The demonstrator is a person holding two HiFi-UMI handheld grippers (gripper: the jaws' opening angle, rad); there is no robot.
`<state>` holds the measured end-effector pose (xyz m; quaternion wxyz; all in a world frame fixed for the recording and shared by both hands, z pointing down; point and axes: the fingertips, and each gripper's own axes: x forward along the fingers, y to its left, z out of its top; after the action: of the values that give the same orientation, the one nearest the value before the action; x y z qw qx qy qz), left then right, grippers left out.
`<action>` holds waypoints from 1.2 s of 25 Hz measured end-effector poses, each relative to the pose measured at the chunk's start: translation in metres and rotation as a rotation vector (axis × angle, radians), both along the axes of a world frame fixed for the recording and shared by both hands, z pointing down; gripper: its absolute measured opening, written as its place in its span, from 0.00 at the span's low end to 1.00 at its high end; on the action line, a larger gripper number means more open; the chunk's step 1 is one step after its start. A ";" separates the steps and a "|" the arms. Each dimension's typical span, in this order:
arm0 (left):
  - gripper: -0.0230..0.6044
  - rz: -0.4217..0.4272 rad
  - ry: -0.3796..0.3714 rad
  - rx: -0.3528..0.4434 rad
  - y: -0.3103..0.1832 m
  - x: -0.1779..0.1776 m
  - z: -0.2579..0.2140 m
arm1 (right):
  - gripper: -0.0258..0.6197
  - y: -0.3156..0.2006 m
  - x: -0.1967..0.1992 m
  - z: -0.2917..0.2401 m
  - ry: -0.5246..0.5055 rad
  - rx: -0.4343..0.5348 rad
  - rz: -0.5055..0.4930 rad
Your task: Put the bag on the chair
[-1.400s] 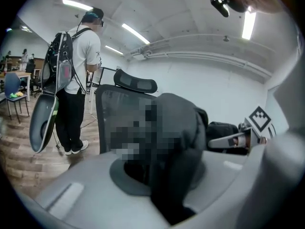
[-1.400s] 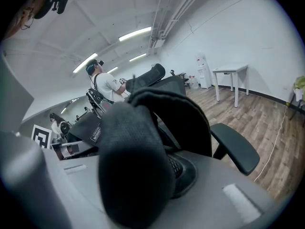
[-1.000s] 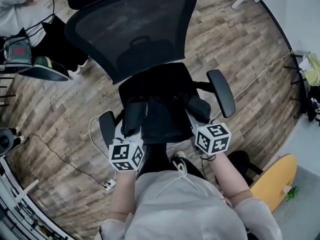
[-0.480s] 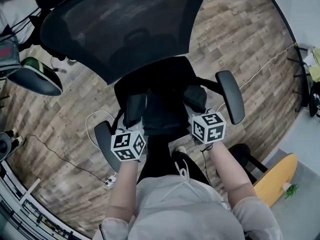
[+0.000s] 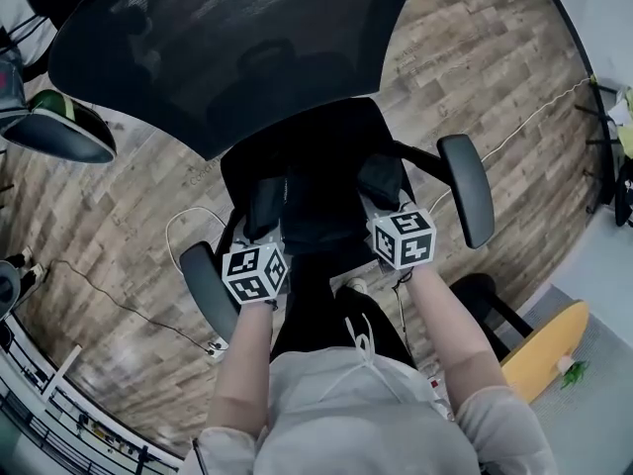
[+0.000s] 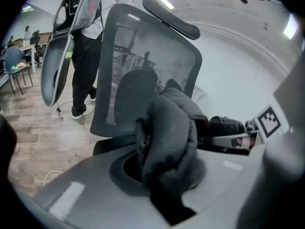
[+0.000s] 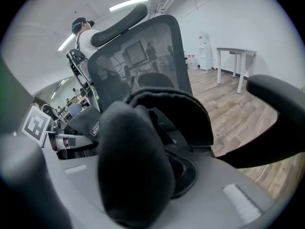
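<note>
You hold the black bag [image 5: 316, 216] between both grippers, just above the chair [image 5: 297, 139] seat, towards its near edge. The left gripper [image 5: 265, 237] and right gripper [image 5: 388, 212] each clench a fold of it. Next, likely: rest it fully on the seat, then let go.

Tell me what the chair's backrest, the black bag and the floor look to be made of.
Black chair backrest: see-through mesh, matt; the floor shows through it. Black soft bag: padded fabric, perhaps nylon, matt; it folds into rounded rolls. Brown plank floor: wood or wood-look laminate, low sheen; grain and board seams show.
</note>
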<state>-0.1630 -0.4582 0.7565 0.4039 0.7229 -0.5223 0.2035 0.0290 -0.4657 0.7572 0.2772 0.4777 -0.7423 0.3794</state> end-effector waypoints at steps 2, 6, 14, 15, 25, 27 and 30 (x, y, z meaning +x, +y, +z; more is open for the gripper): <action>0.15 0.002 -0.003 -0.019 0.003 0.000 0.009 | 0.10 0.003 0.001 0.009 0.004 -0.008 0.008; 0.15 0.023 -0.003 -0.016 0.002 0.004 0.017 | 0.10 0.007 0.006 0.021 0.007 -0.018 0.035; 0.15 0.070 -0.029 -0.065 -0.002 0.009 0.045 | 0.12 0.009 0.014 0.049 0.060 -0.078 0.079; 0.15 0.078 -0.032 -0.075 -0.002 0.009 0.050 | 0.13 0.010 0.015 0.054 0.070 -0.088 0.079; 0.15 0.095 -0.054 -0.177 0.015 -0.003 0.092 | 0.19 0.021 0.011 0.093 0.129 -0.152 0.034; 0.16 0.091 -0.060 -0.182 0.017 -0.005 0.095 | 0.23 0.022 0.012 0.094 0.133 -0.144 0.037; 0.17 0.081 -0.076 -0.190 0.022 -0.005 0.096 | 0.43 0.024 0.015 0.093 0.139 -0.121 0.045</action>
<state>-0.1681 -0.4366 0.8525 0.4421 0.6937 -0.4858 0.2954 0.0443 -0.4417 0.8504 0.3477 0.5018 -0.6863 0.3954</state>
